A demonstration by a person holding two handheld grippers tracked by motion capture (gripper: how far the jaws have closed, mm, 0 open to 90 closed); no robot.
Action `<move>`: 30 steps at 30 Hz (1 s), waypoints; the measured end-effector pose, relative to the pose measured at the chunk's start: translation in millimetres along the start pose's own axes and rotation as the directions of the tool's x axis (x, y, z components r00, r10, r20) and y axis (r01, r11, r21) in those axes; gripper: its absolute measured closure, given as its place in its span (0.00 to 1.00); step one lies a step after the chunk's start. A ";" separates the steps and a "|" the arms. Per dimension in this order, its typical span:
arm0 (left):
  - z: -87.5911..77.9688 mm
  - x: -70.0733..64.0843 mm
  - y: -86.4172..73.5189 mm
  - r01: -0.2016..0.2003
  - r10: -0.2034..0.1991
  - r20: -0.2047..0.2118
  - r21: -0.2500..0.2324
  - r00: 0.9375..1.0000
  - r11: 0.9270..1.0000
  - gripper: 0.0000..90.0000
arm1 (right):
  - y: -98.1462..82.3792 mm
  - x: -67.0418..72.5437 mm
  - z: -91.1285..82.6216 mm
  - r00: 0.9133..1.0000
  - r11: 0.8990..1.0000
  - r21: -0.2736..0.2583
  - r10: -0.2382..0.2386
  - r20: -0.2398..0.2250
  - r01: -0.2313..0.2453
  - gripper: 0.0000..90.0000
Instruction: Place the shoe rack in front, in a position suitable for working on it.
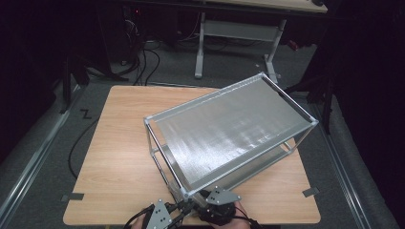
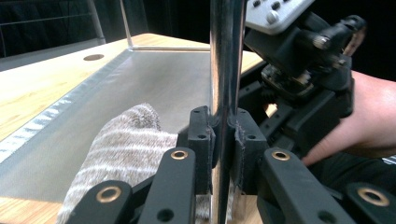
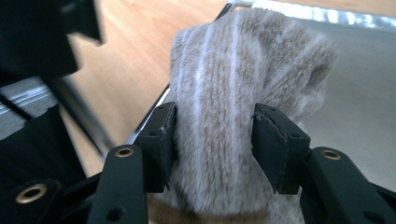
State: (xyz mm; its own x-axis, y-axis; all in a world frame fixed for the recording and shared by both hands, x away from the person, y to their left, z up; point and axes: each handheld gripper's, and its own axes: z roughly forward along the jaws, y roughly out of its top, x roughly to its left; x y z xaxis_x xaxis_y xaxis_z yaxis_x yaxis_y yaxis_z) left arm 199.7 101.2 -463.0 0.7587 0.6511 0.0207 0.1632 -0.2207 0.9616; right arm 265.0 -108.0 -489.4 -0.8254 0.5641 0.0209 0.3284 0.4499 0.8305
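A metal two-shelf rack point(image 1: 229, 129) stands askew on the wooden table point(image 1: 119, 143). My left gripper point(image 2: 224, 144) is shut on the rack's chrome corner post point(image 2: 226, 56), one pad on each side; from above it sits at the near corner point(image 1: 180, 205). A fuzzy grey sock with pale stripes point(image 3: 224, 70) lies at the edge of the lower shelf point(image 2: 140, 79). The right gripper point(image 3: 212, 140) is shut on the sock, with its jaws pressing both sides. In the left gripper view the sock point(image 2: 126, 144) lies left of the post and the right gripper point(image 2: 303, 70) right of it.
The person's hand point(image 2: 373, 116) holds the right gripper close beside the post. Both grippers crowd the table's near edge point(image 1: 191, 222). Bare wood lies left of the rack. A desk frame point(image 1: 234, 33) and cables point(image 1: 143, 62) are on the floor beyond.
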 end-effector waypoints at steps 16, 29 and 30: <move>-14.2 3.7 -4.2 0.024 -0.024 -0.053 0.003 0.998 1.000 0.89 | -2.3 -23.7 15.2 0.989 0.992 0.040 -0.124 0.076 0.121 0.67; -37.0 14.1 -10.9 0.059 -0.058 -0.161 0.002 0.985 0.998 0.90 | -26.7 -110.9 -32.5 0.961 0.992 0.087 0.067 0.269 -0.093 0.67; -37.0 14.1 -10.9 0.059 -0.058 -0.161 0.002 0.985 0.998 0.90 | -26.7 -110.9 -32.5 0.961 0.992 0.087 0.067 0.269 -0.093 0.67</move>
State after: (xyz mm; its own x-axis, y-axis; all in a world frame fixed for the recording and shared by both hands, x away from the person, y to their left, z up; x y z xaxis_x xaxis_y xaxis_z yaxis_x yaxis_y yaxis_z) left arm 185.3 139.6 -463.0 0.6363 0.7714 0.0086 0.2093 -0.1834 0.9605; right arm 332.9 -205.1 -495.8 -0.6477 0.7582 -0.0741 0.4429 0.4539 0.7732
